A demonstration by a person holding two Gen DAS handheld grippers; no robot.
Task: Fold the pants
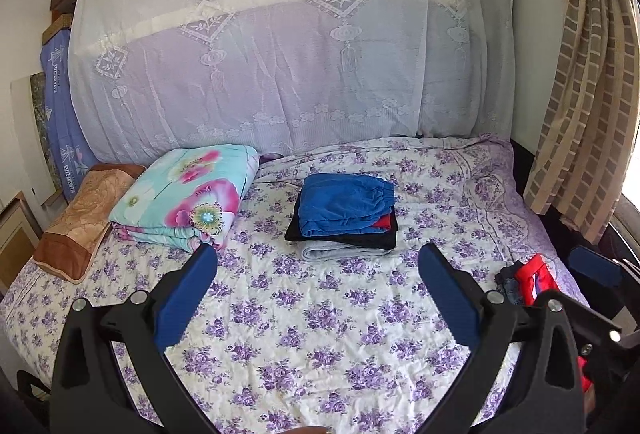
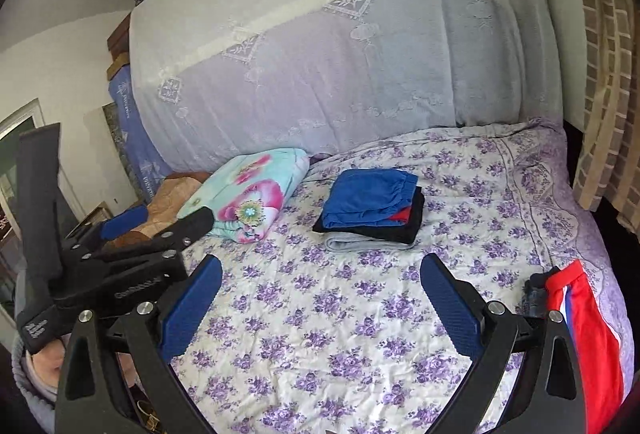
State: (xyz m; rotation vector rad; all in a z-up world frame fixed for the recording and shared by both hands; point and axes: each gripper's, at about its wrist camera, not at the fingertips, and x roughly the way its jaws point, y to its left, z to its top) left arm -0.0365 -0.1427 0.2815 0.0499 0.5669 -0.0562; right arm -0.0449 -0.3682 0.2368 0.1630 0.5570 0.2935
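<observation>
**Next pair waits at the right edge of the bed**

We find the unfolded red pants point(image 2: 584, 338) crumpled at the near right edge of the bed point(image 2: 320, 314), with white and blue stripes down the side and a dark garment point(image 2: 536, 294) bunched just beside them on the far side. Their long axis seems to run near to far along the bed's edge, though part of them is hidden behind our right gripper point(image 2: 320, 298). That gripper is the nearer of the two: the pants lie just to its right, while our left gripper point(image 1: 318, 290) sits well to the left of them. Both hover over bare sheet with fingers spread wide and nothing between them.

Farther off, mid-bed, stands the folded stack point(image 1: 346, 214), blue pants on top, black and grey beneath. Left of it lie a floral quilt point(image 1: 188, 194) and a brown pillow point(image 1: 80, 222).

We judge the coming move to be a reach rightward, led by the right gripper.
</observation>
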